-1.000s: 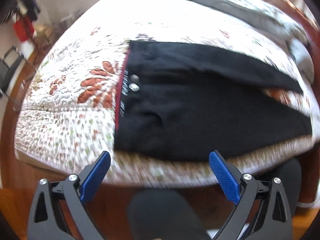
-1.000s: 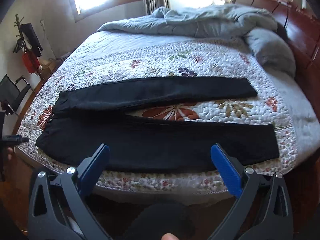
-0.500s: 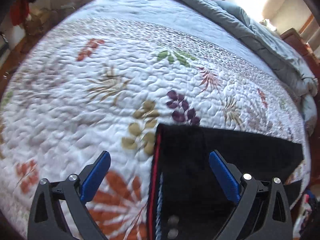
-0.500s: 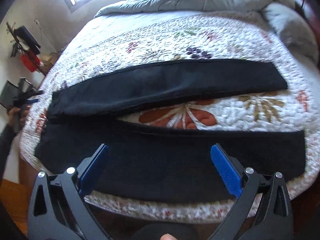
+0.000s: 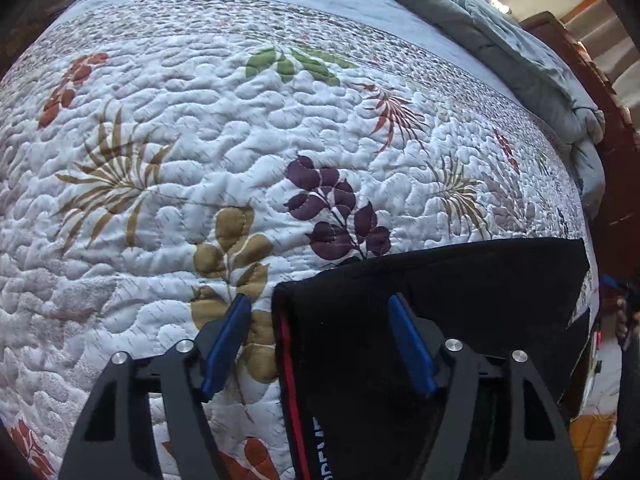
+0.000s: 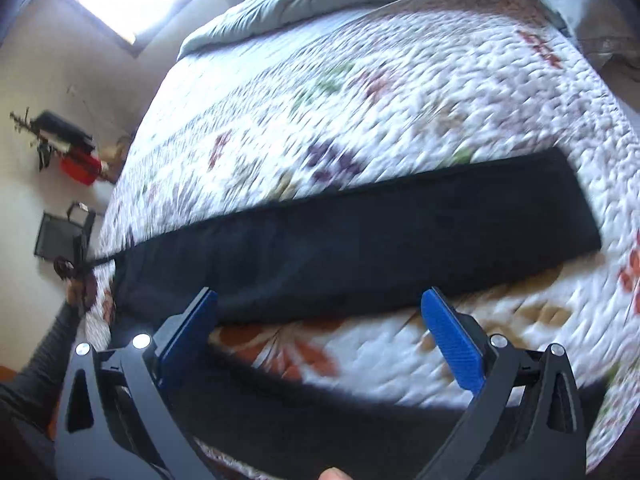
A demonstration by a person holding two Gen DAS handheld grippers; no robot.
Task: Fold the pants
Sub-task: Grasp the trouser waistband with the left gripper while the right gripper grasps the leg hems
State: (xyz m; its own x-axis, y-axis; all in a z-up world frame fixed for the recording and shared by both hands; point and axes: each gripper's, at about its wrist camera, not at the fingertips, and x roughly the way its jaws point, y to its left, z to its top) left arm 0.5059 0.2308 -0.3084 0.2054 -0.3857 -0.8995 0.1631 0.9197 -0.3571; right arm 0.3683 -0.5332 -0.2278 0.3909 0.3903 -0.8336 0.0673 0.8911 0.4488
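Pants [image 5: 460,280] flat on quilt [image 5: 240,140], left gripper [image 5: 320,312] jaws straddling waistband corner

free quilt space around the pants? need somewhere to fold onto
The widest bare quilt runs from the pants' far edge up to the grey duvet. A narrow strip of quilt shows between the two legs. It is tight at the waistband corner, which the open left gripper straddles. The right gripper is open over the legs.
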